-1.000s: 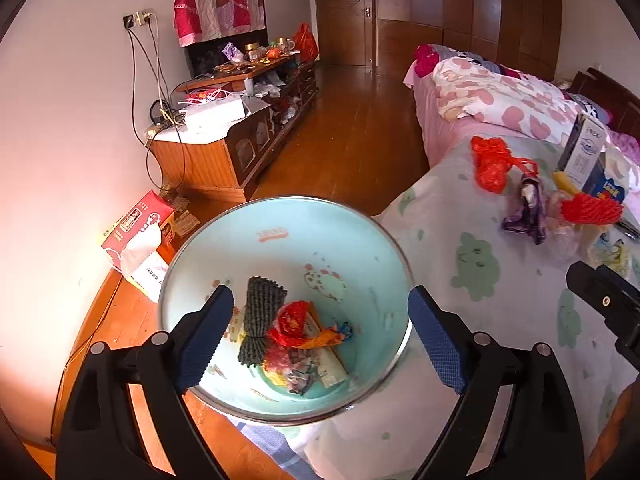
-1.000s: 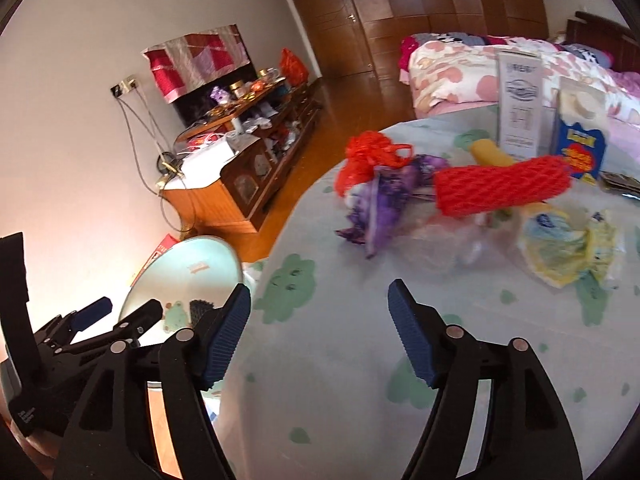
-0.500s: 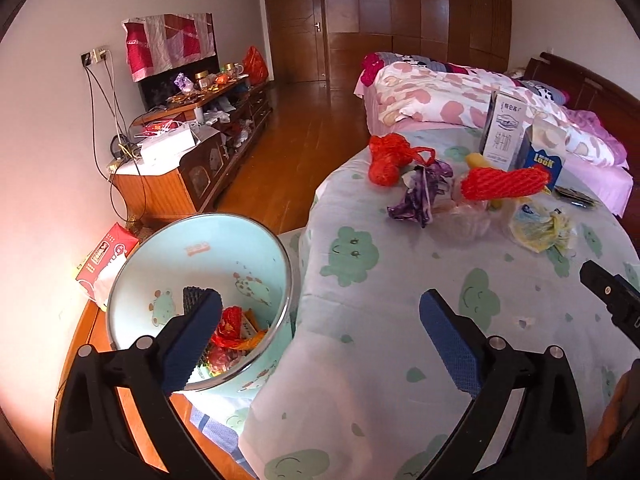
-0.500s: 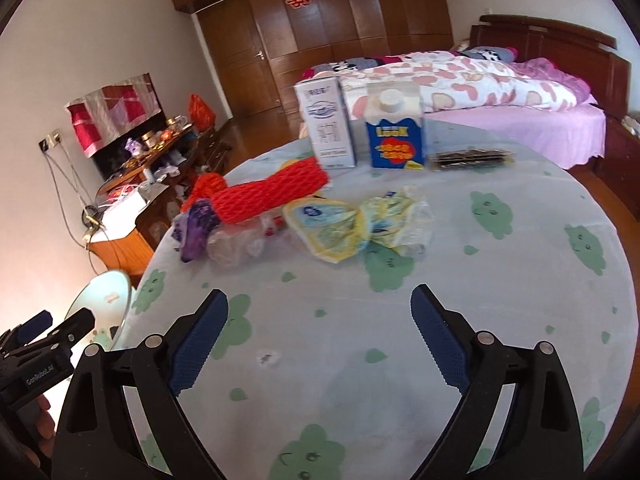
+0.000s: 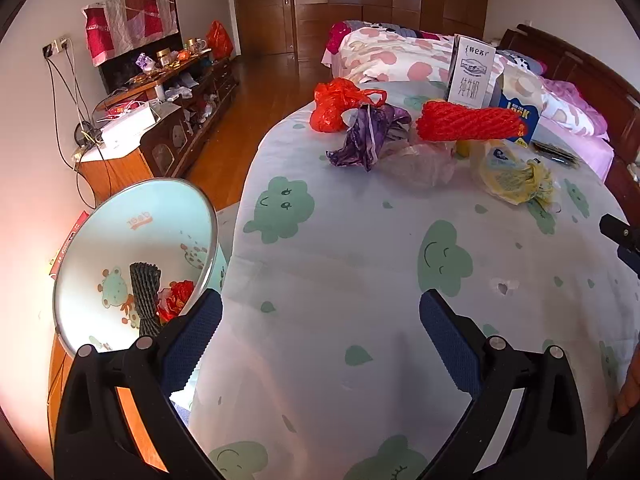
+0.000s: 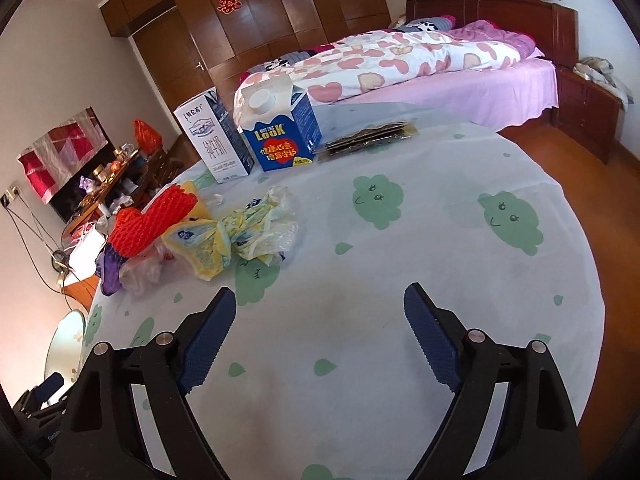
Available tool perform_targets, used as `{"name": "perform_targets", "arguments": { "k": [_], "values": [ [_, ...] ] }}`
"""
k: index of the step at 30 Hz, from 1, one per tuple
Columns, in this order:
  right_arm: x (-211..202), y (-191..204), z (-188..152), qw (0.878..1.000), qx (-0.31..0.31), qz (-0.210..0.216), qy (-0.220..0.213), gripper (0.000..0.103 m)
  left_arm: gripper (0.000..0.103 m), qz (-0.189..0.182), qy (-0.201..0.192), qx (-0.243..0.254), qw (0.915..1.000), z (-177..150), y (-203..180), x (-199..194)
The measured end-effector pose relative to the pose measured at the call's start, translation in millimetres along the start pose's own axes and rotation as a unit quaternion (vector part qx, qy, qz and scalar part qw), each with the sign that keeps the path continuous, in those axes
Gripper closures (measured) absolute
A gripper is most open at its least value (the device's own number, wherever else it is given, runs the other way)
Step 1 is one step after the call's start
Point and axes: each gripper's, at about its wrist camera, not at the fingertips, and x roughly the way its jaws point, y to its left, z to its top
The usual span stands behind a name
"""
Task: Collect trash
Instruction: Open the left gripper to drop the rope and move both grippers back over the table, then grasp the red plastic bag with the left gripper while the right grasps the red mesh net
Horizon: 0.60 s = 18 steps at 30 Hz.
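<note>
Trash lies on the round table (image 5: pixel 360 264): a red plastic bag (image 5: pixel 334 106), a purple wrapper (image 5: pixel 368 134), a clear bag (image 5: pixel 424 160), a red foam net (image 5: pixel 472 122) and a yellow wrapper (image 5: pixel 512 174). The net (image 6: pixel 154 220) and yellow wrapper (image 6: pixel 224 240) also show in the right wrist view. A pale blue bin (image 5: pixel 132 240) with trash inside stands on the floor left of the table. My left gripper (image 5: pixel 318 320) is open and empty over the table's near edge. My right gripper (image 6: pixel 318 316) is open and empty, nearer than the yellow wrapper.
Two cartons, white (image 6: pixel 214 140) and blue (image 6: pixel 280 132), and a dark flat packet (image 6: pixel 370 138) stand at the table's far side. A bed (image 6: pixel 420 64) lies behind. A wooden cabinet (image 5: pixel 160 120) lines the left wall.
Both grippers have swung right, away from the bin and over the table. The bin has moved to the left edge of the left view. Both stay open.
</note>
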Motion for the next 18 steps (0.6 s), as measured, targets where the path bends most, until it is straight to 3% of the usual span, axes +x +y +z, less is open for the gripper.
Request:
{"name": "perform_targets", "arguments": {
  "k": [10, 18],
  "values": [
    [13.3, 19.7, 25.8, 0.999, -0.033, 0.013, 0.002, 0.03, 0.01, -0.004, -0.034, 0.01, 0.9994, 41.2, -1.6, 9.9],
    [23.0, 66.1, 44.5, 0.997, -0.037, 0.068, 0.005, 0.033, 0.015, -0.001, -0.053, -0.006, 0.9986, 80.4, 6.0, 19.9]
  ]
}}
